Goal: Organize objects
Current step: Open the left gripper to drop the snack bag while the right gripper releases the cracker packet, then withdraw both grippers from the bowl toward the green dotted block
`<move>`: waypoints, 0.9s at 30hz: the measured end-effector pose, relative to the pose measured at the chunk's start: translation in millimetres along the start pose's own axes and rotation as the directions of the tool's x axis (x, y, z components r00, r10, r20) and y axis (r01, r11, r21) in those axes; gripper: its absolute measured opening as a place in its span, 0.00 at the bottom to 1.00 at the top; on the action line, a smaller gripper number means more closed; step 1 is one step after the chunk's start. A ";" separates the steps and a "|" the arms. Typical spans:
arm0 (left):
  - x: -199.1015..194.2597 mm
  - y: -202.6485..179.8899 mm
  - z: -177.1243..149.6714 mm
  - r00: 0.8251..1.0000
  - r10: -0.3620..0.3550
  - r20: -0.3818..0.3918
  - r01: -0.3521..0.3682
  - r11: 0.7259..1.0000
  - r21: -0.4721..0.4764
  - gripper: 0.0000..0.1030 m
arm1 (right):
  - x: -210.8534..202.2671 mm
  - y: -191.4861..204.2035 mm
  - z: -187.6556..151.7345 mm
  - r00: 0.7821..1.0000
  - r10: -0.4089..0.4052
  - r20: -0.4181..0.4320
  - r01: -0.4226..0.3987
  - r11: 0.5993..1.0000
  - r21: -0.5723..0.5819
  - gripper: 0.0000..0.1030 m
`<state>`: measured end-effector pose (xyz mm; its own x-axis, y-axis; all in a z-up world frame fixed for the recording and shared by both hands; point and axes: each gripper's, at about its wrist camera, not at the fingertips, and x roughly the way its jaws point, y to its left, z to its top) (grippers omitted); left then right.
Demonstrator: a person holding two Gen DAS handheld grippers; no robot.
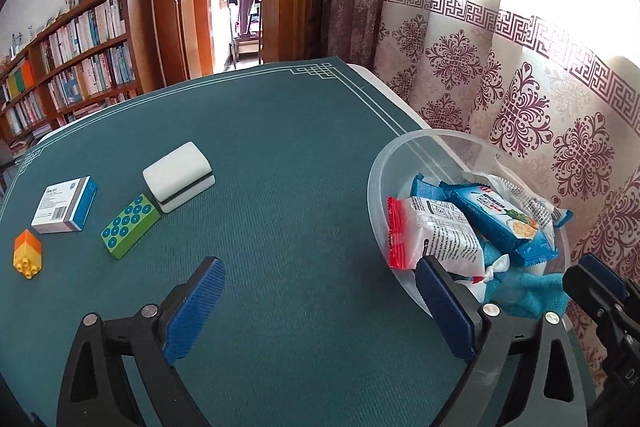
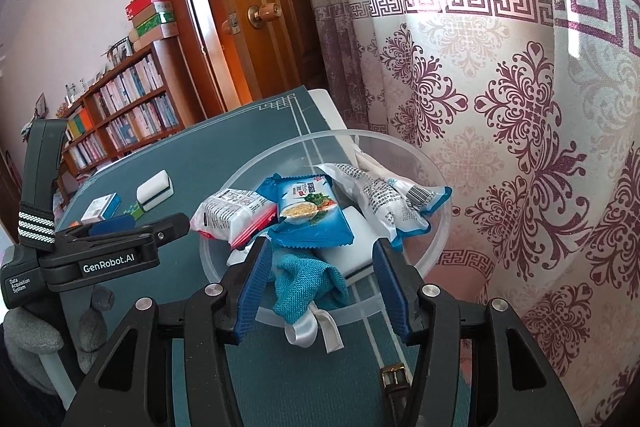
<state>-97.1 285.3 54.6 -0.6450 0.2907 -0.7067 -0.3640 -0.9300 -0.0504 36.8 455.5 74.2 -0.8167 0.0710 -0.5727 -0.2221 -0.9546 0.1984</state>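
Four loose things lie on the green table (image 1: 280, 155) out at ten o'clock from the left gripper (image 1: 320, 303): a white eraser block (image 1: 178, 175) farthest back, a green dotted block (image 1: 129, 225) touching its near corner, a small white and blue box (image 1: 64, 209) just to the left of that, and an orange and yellow toy brick (image 1: 27, 253) nearest the table's left edge. The left gripper hangs over bare cloth with its blue pads spread wide and nothing between them. At two o'clock from it stands a clear plastic bowl (image 1: 376, 171) by the patterned curtain (image 1: 520, 99), holding a red and white snack packet (image 1: 434, 239), a blue noodle packet (image 1: 496, 223), another pale packet behind them, and a teal cloth (image 2: 308, 291) with a white ribbon (image 2: 312, 331) trailing over the near rim. In the right wrist view, the right gripper (image 2: 320, 287) sits at the bowl's near rim, its jaws a little apart on either side of the teal cloth, the pads not pressing it. A gloved hand (image 2: 36, 339) at eight o'clock there carries the other gripper. A brown strap with a brass buckle (image 2: 394, 379) lies on the table at six o'clock.
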 end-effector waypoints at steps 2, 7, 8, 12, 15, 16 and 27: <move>-2.7 4.3 -2.6 1.000 0.017 0.005 -0.017 1.000 -0.004 0.96 | -0.6 0.9 -0.1 1.000 0.004 0.002 -0.004 1.000 -0.002 0.53; -7.5 17.2 -10.1 0.998 0.059 0.015 -0.059 0.998 -0.020 0.99 | -4.3 10.0 -2.5 1.000 0.017 0.004 -0.017 1.000 -0.014 0.61; -7.7 19.8 -11.9 0.998 0.066 0.011 -0.065 0.998 -0.023 0.99 | -4.8 12.0 -3.4 1.000 0.020 0.003 -0.019 1.000 -0.017 0.63; -10.3 32.0 -17.6 0.997 0.082 0.001 -0.081 0.996 -0.047 0.99 | -7.6 20.6 -6.3 0.999 0.035 0.004 -0.035 0.999 -0.031 0.63; -15.2 42.3 -21.6 0.996 0.093 0.007 -0.092 0.994 -0.060 0.99 | -10.1 28.5 -9.1 0.999 0.047 0.006 -0.046 0.998 -0.044 0.63; -16.8 45.5 -22.9 0.995 0.098 0.008 -0.098 0.993 -0.061 0.99 | -10.7 30.8 -10.1 0.999 0.052 0.005 -0.051 0.997 -0.049 0.63; -14.8 113.8 -39.0 0.972 0.235 -0.018 -0.235 0.963 -0.128 0.99 | -10.5 67.5 -32.3 0.991 0.131 -0.040 -0.134 0.987 -0.091 0.63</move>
<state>-102.7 166.4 31.8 -0.7002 0.0602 -0.7114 -0.1128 -0.9933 0.0269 47.6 380.9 68.0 -0.8170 -0.0661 -0.5728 -0.0610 -0.9779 0.1998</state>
